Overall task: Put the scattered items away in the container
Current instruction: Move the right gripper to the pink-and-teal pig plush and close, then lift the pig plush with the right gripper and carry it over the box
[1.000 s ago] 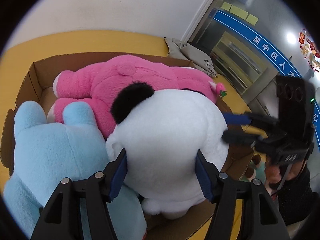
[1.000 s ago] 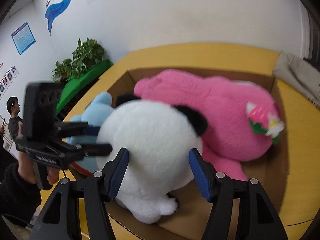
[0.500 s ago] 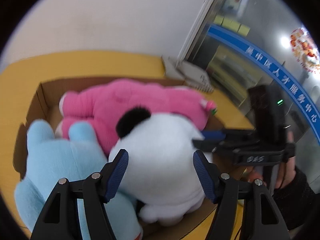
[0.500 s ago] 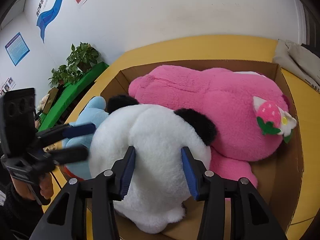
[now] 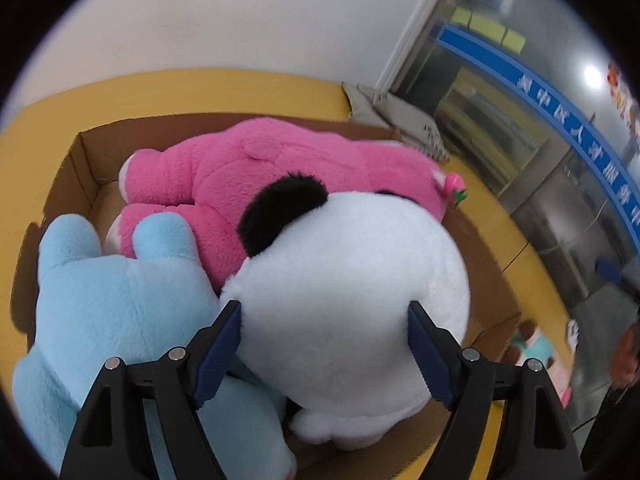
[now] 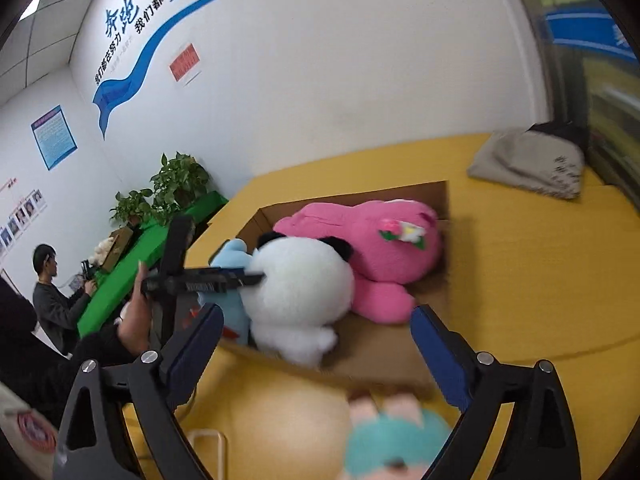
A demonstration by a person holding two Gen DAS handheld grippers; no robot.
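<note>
A cardboard box (image 5: 76,168) on the yellow surface holds a pink plush (image 5: 248,168), a white panda plush (image 5: 344,280) and a light blue plush (image 5: 104,292). My left gripper (image 5: 324,344) is open, its jaws on either side of the panda's back. In the right wrist view the box (image 6: 384,352) lies further off, with the panda (image 6: 300,284), the pink plush (image 6: 380,248) and the blue plush (image 6: 232,252) in it. My right gripper (image 6: 316,344) is open and empty, pulled back above the box's near edge. A teal and beige plush (image 6: 392,432) lies below it, outside the box.
A grey cloth bag (image 6: 528,164) lies at the far right of the yellow surface (image 6: 540,264). Potted plants (image 6: 176,188) and a green bench (image 6: 132,268) stand at the left, where a person (image 6: 52,296) sits. Glass doors (image 5: 520,120) are on the right.
My right gripper has opened wide and drawn back and up from the panda, so the box now looks small. My left gripper stays open around the panda and has edged closer.
</note>
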